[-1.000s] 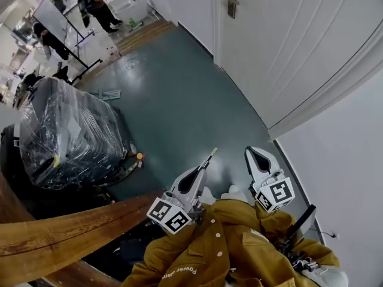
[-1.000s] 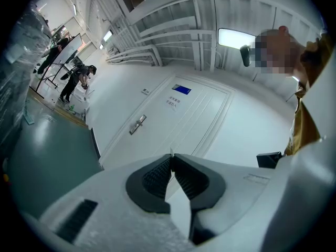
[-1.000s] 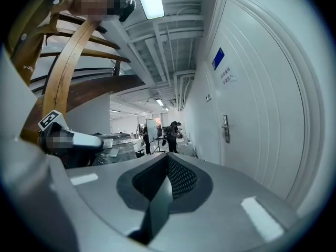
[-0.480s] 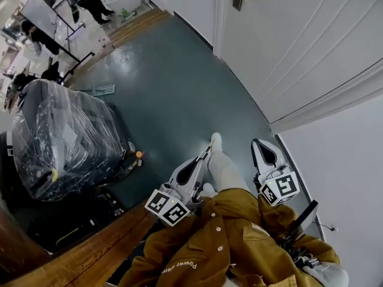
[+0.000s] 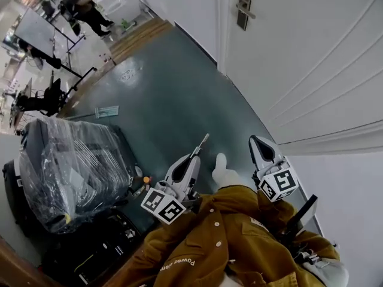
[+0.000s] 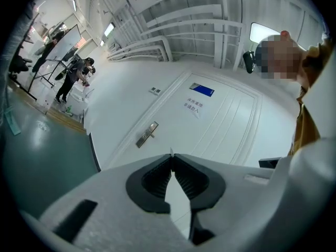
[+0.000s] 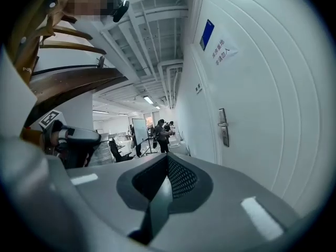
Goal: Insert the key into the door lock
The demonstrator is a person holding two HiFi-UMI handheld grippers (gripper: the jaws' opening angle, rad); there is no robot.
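Left: a plastic-wrapped bundle (image 5: 72,172) stands on the teal floor (image 5: 173,88), with people (image 5: 81,8) far off beyond it. Centre: I see open floor running ahead along the foot of the wall. My left gripper (image 5: 196,153) is pinched on the key (image 5: 203,140), whose tip juts forward past the jaws. My right gripper (image 5: 256,141) is pressed together on nothing. Right: the white door (image 5: 311,58), its lock (image 5: 244,9) well apart from both grippers.
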